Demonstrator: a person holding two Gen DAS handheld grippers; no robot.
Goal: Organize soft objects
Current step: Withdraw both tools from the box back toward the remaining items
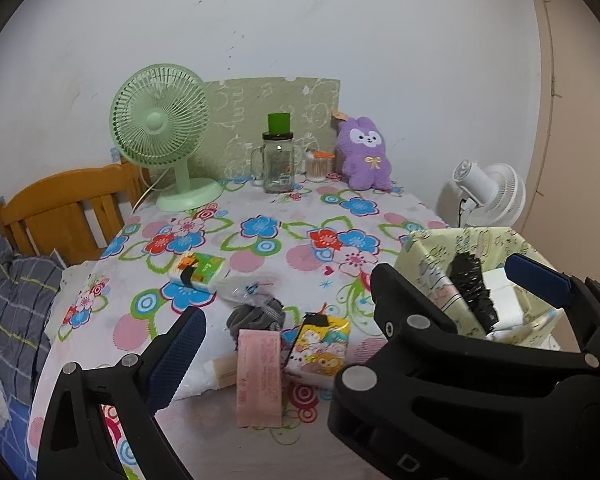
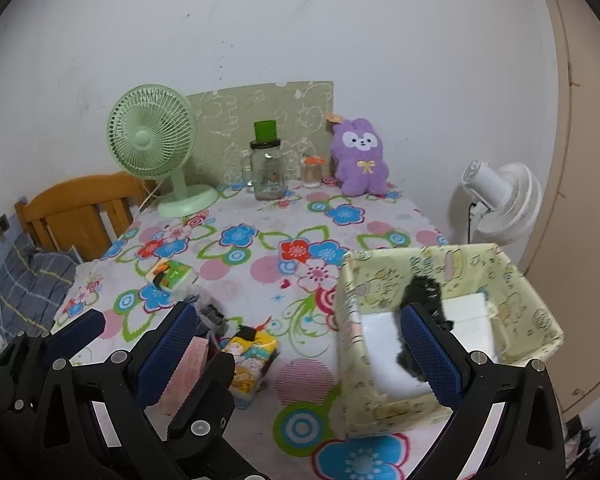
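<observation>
A pale yellow patterned box (image 2: 380,396) stands at the table's right front, with a black crumpled soft thing (image 2: 420,292) and white foam (image 2: 468,312) inside; the box also shows in the left wrist view (image 1: 432,248). On the floral cloth lie a pink pack (image 1: 259,376), a yellow cartoon tissue pack (image 1: 320,350), a grey mesh puff (image 1: 256,316) and a green tissue pack (image 1: 202,267). My left gripper (image 1: 288,340) is open above these packs. My right gripper (image 2: 300,356) is open, one finger over the box. A purple plush bunny (image 2: 360,160) sits at the back.
A green desk fan (image 2: 156,140), a glass jar with green lid (image 2: 266,172) and a small jar of swabs (image 2: 312,170) stand at the back. A white fan (image 2: 500,204) stands right of the table. A wooden bed frame (image 2: 76,208) and bedding lie left.
</observation>
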